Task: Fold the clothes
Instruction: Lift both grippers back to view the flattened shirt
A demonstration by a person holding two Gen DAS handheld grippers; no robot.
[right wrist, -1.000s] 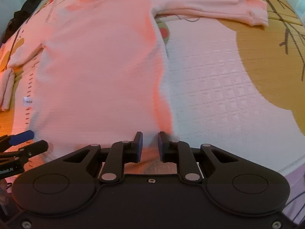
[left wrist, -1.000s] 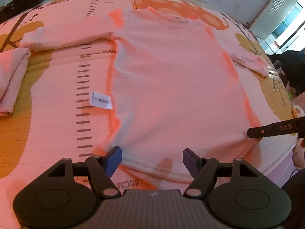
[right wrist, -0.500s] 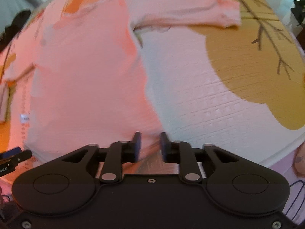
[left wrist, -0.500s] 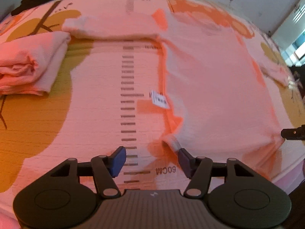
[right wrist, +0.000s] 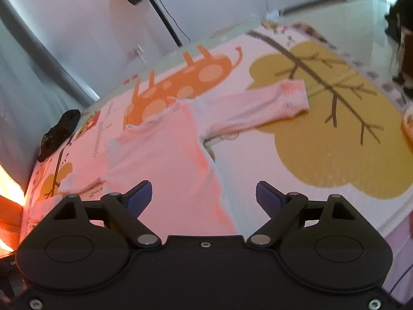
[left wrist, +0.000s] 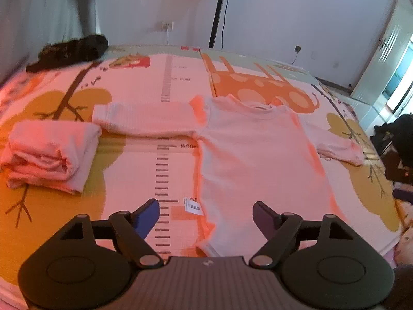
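Note:
A pink long-sleeved top (left wrist: 258, 160) lies flat on the printed play mat (left wrist: 134, 170), both sleeves spread out and a white label (left wrist: 193, 205) at its left side. My left gripper (left wrist: 205, 213) hovers above the top's lower left hem, its jaws opening wide with nothing pressed between them. In the right wrist view the same top (right wrist: 165, 160) runs up the mat, its right sleeve (right wrist: 258, 108) stretched out. My right gripper (right wrist: 204, 193) is raised over the top's lower right edge, its jaws opening, and it holds nothing.
A folded pink garment (left wrist: 51, 152) sits on the mat to the left. Dark clothing (left wrist: 69, 51) lies at the far left corner. A black light stand (left wrist: 218, 13) rises behind the mat. More dark items (left wrist: 397, 149) sit off the right edge.
Both grippers have lifted up and tilted back, so the far wall now shows. The right gripper went from almost shut at the hem to wide open. The left one widened too.

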